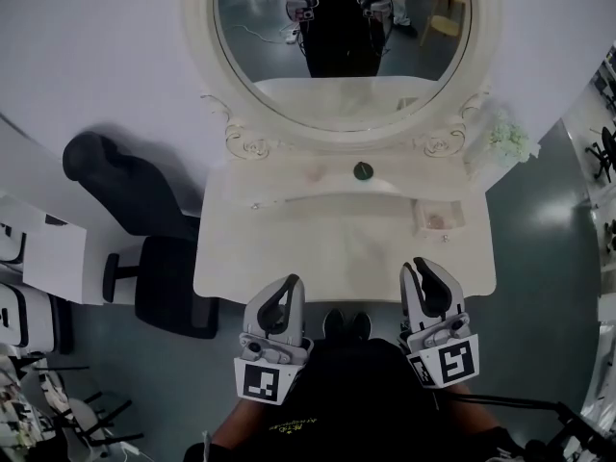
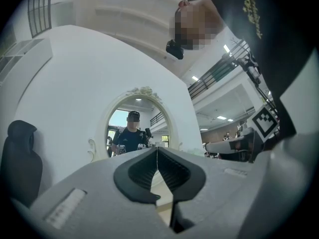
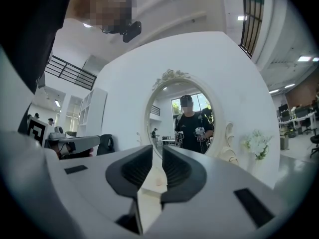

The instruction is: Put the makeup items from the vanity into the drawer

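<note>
Left hand-held gripper [image 2: 157, 151]: closest to us, low on the left. Its own view shows the two jaws pressed together at the tips, with nothing in them.
Right hand-held gripper [image 3: 157, 151]: low on the right, beside the left one. Its own view shows a thin gap between the jaws, with nothing in the gap.
Surface [image 1: 318, 248]: the pale vanity top, just ahead of both hand-held grippers. Only the head view looks down on it.
Drawer [image 1: 420, 216]: open, a little ahead of the right hand-held gripper. Something small and pinkish lies inside, too blurry to name. It shows in the head view only.
Makeup item [image 1: 363, 170]: a small dark round thing, farther ahead, between the two hand-held grippers' lines. It sits on the ledge under the mirror, not in the drawer. It shows in the head view only.
Mirror [image 1: 342, 37]: oval, behind the ledge. All three views show it, with the person in it holding both hand-held grippers.
Flowers [image 3: 258, 143]: white, far ahead, right of the right hand-held gripper.
Chair [image 2: 17, 158]: black, off to the left of the left hand-held gripper.
</note>
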### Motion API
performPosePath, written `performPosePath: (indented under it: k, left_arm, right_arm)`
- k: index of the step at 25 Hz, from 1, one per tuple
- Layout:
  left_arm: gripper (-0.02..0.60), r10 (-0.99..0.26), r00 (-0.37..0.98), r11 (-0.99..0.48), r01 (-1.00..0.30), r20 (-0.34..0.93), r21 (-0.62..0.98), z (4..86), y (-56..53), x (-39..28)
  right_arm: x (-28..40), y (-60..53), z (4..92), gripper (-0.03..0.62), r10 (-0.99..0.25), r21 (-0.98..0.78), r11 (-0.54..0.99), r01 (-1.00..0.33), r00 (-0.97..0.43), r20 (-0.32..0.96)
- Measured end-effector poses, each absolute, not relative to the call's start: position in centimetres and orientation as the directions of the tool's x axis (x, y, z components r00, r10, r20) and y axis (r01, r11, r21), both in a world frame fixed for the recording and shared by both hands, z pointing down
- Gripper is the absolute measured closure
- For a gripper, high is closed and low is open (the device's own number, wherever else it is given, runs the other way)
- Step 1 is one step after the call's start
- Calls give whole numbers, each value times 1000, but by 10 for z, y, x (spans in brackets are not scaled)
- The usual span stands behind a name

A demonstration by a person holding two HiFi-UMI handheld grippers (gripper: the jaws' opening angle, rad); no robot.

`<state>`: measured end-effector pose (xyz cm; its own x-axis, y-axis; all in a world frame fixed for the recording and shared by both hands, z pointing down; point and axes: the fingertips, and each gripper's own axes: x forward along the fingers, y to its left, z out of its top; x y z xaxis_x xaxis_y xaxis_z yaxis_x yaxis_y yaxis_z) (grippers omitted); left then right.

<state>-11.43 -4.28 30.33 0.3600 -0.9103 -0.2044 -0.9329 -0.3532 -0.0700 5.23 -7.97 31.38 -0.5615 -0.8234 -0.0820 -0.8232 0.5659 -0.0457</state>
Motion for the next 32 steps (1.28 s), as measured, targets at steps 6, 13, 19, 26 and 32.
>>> performPosePath:
  k: [6,13,19,26,32]
  left_arm:
    - [560,-907,363,-355,-932,-213,-76,301,-39,-112]
    - [560,-906,359,-351,-933,-222,-75,299,-38,-110]
    - [560,-909,353,-347,-935,-220,-66,299,-37,-108]
    - [560,-915,339,-335,-940,-218,-56,301,-39,-108]
    - [560,-918,341,-335,-940,-200,-66,304,-39,-105]
  right_arm:
    - [56,-74,311,580,-827,-29,560,-828,-556,-84]
    - [51,-69,311,594,-810,-22,584,-811,-581,-81]
    - [52,-69,308,594,-806,-27,590,-807,-587,-82]
    - [48,-71,314,594,-799,-10,600,-800,-598,-59]
    - [42,-70,314,595,-778,-9,626,-780,-623,-83]
